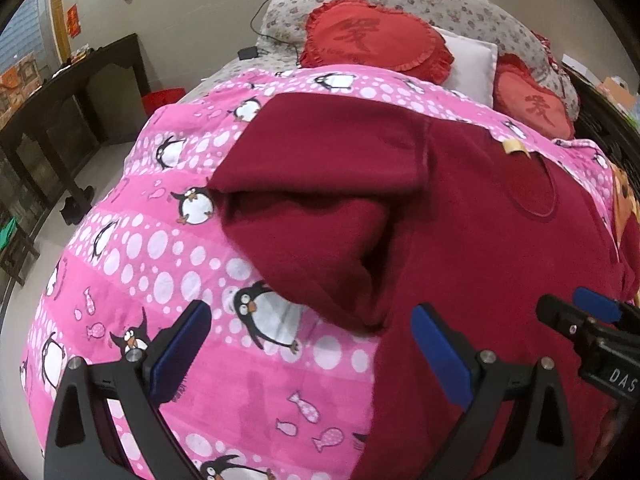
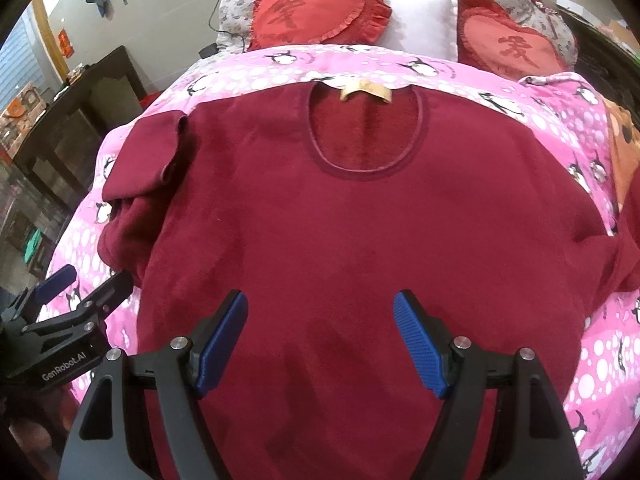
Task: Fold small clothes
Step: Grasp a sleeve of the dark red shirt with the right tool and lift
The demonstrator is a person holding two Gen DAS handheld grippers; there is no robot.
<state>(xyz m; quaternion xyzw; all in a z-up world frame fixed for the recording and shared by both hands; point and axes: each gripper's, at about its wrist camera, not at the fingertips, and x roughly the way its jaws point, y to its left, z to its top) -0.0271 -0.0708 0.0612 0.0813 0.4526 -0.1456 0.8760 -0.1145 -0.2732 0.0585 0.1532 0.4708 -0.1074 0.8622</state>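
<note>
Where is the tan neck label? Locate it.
In the right wrist view, the tan neck label sits top centre on the dark red fleece sweater's collar, below the white pillow.

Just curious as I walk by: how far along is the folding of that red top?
Barely begun. The dark red top lies flat on the pink penguin quilt, neckline away; only its left sleeve is doubled over. The left gripper and right gripper are open, holding nothing. The body and other sleeve remain unfolded.

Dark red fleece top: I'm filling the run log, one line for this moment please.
dark red fleece top flat on pink penguin quilt | left sleeve folded in | left gripper open | right gripper open
</note>
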